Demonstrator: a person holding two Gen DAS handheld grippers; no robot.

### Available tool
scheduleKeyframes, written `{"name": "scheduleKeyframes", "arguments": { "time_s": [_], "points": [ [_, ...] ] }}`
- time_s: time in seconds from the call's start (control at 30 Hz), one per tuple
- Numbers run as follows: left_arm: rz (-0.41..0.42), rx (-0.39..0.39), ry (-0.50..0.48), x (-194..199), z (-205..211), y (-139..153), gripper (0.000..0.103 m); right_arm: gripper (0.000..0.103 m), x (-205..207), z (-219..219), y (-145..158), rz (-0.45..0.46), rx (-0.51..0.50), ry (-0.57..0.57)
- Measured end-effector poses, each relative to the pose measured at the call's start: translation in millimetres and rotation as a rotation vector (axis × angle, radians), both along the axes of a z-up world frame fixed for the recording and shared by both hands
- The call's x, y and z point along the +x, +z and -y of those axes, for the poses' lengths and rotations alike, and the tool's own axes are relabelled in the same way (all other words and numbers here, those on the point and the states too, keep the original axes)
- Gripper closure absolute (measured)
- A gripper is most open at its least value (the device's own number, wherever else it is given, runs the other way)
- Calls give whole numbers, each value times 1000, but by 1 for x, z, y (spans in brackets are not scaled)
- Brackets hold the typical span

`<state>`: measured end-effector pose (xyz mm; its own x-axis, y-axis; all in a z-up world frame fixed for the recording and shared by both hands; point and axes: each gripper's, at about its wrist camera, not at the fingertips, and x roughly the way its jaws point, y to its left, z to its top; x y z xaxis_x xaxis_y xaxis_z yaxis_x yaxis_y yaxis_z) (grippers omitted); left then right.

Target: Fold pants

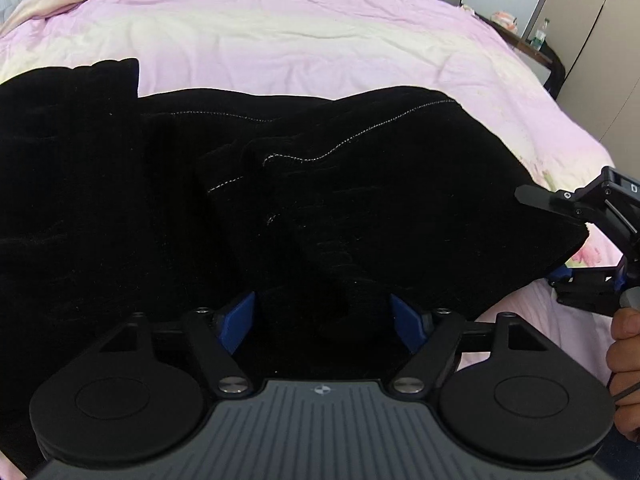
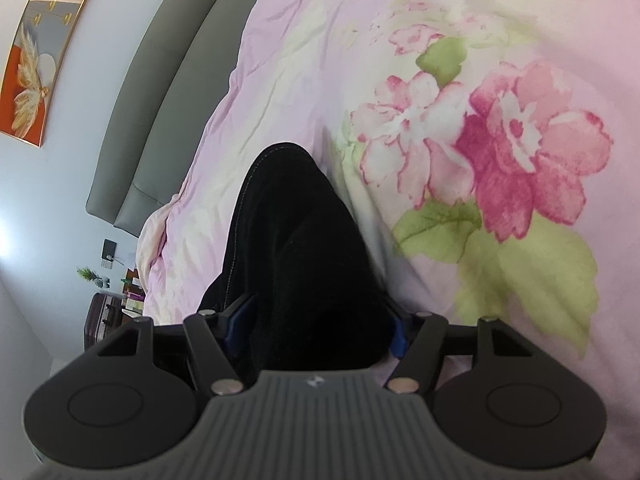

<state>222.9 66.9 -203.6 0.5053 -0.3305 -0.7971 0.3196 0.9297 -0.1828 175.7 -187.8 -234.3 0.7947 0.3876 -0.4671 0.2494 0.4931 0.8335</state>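
Black pants (image 1: 280, 200) lie folded in a heap across a pink floral quilt (image 1: 280, 32) on a bed. My left gripper (image 1: 324, 320) hangs over the near edge of the heap. Its blue pads (image 1: 240, 320) stand wide apart with black cloth between them, and they do not pinch it. My right gripper (image 2: 316, 328) is at the right-hand corner of the pants (image 2: 296, 232). Its jaws are apart, with the cloth lying loose between them. In the left wrist view one of its black fingers (image 1: 540, 198) rests above that corner, and a hand (image 1: 624, 344) holds its handle.
A grey padded headboard (image 2: 160, 100) runs along the far side of the bed. A bedside stand with a bottle (image 1: 538, 38) is at the far right. A suitcase (image 2: 104, 316) and a small plant stand beside the bed, and a picture (image 2: 36, 52) hangs on the wall.
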Motion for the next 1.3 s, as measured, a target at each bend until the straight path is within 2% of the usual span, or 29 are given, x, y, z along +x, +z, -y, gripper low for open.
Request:
{"name": "scheduleKeyframes", "arguments": {
  "time_s": [0.3, 0.47, 0.57, 0.7, 0.77, 0.83, 0.87, 0.93, 1.0, 1.03, 1.1, 1.13, 1.17, 1.23, 1.27, 1.3],
  "points": [
    [-11, 10, 5, 0, 0, 1, 12, 38, 7, -5, 1, 1, 2, 15],
    [-35, 30, 9, 0, -1, 19, 13, 38, 4, 0, -3, 6, 27, 6],
    [42, 31, 22, -12, -10, 41, 13, 38, 4, 3, -4, 6, 39, 1],
    [143, 38, 154, -26, -38, 62, 13, 37, 3, 3, -4, 8, 36, 1],
    [154, 85, 211, -25, -49, 59, 12, 35, 3, 2, -3, 13, 32, 4],
    [113, 145, 229, -18, -57, 44, 13, 35, 3, 1, -2, 14, 24, 9],
    [89, 164, 238, -14, -61, 35, 18, 35, 3, 0, -1, 14, 26, 10],
    [110, 150, 227, -17, -66, 27, 17, 35, 3, 1, -2, 12, 38, 8],
    [117, 176, 208, -18, -60, 19, 6, 35, 4, 2, -2, 12, 41, 7],
    [114, 217, 173, -18, -54, 14, 1, 35, 4, 1, -2, 12, 35, 8],
    [119, 296, 105, -19, -41, 5, 0, 60, 5, -1, 3, 10, -8, 9],
    [124, 320, 98, -18, -37, 2, 0, 75, 4, -3, 7, 25, -35, 15],
    [123, 315, 103, -18, -37, 3, 0, 80, 2, -5, 14, 58, -55, 23],
    [119, 241, 127, -19, -42, 10, 0, 81, -3, -12, 29, 130, -73, 22],
    [120, 193, 148, -21, -47, 17, 4, 81, -5, -17, 37, 162, -84, 19],
    [121, 149, 173, -24, -57, 25, 15, 81, -6, -23, 44, 182, -97, 15]
  ]
}}
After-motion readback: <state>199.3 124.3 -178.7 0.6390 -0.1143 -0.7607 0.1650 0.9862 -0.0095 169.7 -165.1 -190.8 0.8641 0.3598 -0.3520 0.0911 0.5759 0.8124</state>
